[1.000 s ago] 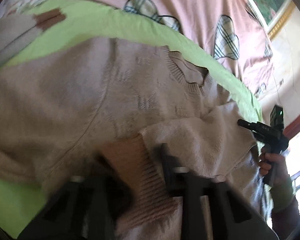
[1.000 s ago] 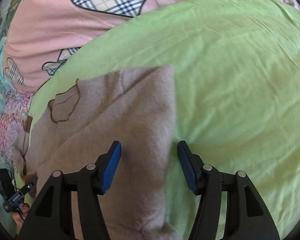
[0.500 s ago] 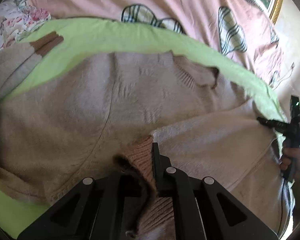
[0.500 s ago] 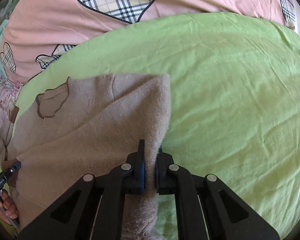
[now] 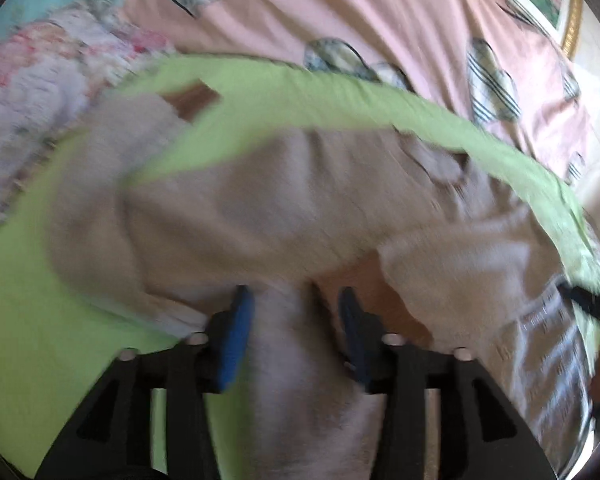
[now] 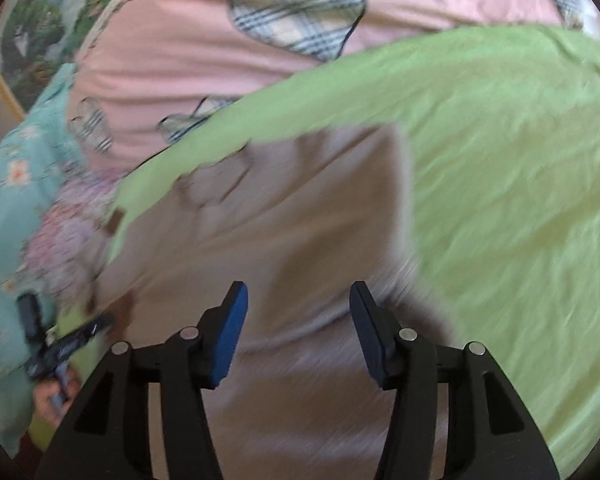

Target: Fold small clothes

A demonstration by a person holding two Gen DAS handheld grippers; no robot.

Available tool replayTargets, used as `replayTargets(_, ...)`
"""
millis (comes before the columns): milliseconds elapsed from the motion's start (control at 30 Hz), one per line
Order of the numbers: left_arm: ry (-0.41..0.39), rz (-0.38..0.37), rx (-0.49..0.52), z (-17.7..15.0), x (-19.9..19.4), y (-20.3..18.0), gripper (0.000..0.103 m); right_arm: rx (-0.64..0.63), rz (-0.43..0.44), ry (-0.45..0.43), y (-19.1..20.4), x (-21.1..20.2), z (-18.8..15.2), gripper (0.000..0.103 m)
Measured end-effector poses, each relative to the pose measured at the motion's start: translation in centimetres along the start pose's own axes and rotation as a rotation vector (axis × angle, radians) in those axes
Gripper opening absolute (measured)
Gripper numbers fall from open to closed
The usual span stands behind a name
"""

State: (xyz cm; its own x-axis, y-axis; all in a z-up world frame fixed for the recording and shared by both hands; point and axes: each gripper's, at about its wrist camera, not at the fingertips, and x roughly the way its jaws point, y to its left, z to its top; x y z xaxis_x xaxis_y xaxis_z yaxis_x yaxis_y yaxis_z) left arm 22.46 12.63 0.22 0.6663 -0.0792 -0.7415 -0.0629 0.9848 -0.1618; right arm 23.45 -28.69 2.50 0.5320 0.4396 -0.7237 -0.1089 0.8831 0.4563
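I find the beige sweater (image 5: pixel 284 208) lying spread on the green sheet (image 5: pixel 40 320), neckline away from both cameras; its right sleeve is folded across the body, the brown cuff (image 5: pixel 384 304) showing just beside my left gripper (image 5: pixel 296 320); the other brown cuff (image 5: pixel 192 98) lies out toward the far edge of the sheet. My left gripper has its jaws spread wide with knit fabric between the blue pads (image 5: pixel 236 336); both frames are blurred, so I judge, without certainty, that nothing is pinched. My right gripper (image 6: pixel 298 320) is likewise wide apart over the sweater's (image 6: pixel 284 216) right-hand edge, gripping nothing that I can see. A pink quilt (image 6: pixel 172 52) with plaid hearts lies beyond the sheet (image 6: pixel 500 180).
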Motion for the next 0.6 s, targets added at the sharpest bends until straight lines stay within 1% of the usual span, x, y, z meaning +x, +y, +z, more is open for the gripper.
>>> replayTargets(33,-0.018,0.031,-0.005,0.7,-0.4,0.5,0.074,0.002,0.017,0.022,0.4,0.2,-0.9,0.054)
replayTargets(67,-0.048,0.066,-0.013,1.8,-0.9,1.4,0.079,0.004,0.028,0.04,0.7,0.5,-1.6,0.054)
replayTargets(100,-0.063,0.082,-0.019,2.6,-1.2,2.0,0.079,0.008,0.037,0.055,1.0,0.7,-2.4,0.054)
replayTargets(167,-0.087,0.132,-0.034,5.2,-1.1,3.8,0.08,0.011,0.054,0.073,1.4,0.9,-3.6,0.054)
replayTargets(233,-0.093,0.177,-0.03,7.2,-0.4,5.2,0.083,0.01,0.059,0.094,1.7,1.5,-4.5,0.054)
replayTargets(267,-0.078,0.202,-0.022,8.6,0.6,6.4,0.083,0.013,0.058,0.102,1.8,1.7,-4.8,0.054)
replayTargets(333,-0.032,0.224,-0.003,10.4,2.8,8.0,0.083,0.02,0.065,0.116,1.8,1.9,-5.2,0.054)
replayTargets(467,0.053,0.268,0.007,12.6,6.8,11.1,0.082,0.037,0.069,0.117,1.7,1.9,-5.5,0.054)
replayTargets(500,0.063,0.265,0.003,12.8,7.4,11.5,0.074,0.042,0.069,0.118,1.7,1.8,-5.5,0.054)
replayTargets(533,0.073,0.251,0.001,13.0,8.0,11.8,0.06,0.046,0.068,0.117,1.7,1.8,-5.7,0.054)
replayTargets(567,0.095,0.208,-0.004,13.3,8.8,12.3,0.022,0.047,0.067,0.117,1.7,1.8,-5.7,0.054)
replayTargets(600,0.111,0.18,-0.015,13.4,9.2,12.5,0.007,0.047,0.065,0.118,1.6,1.7,-5.7,0.054)
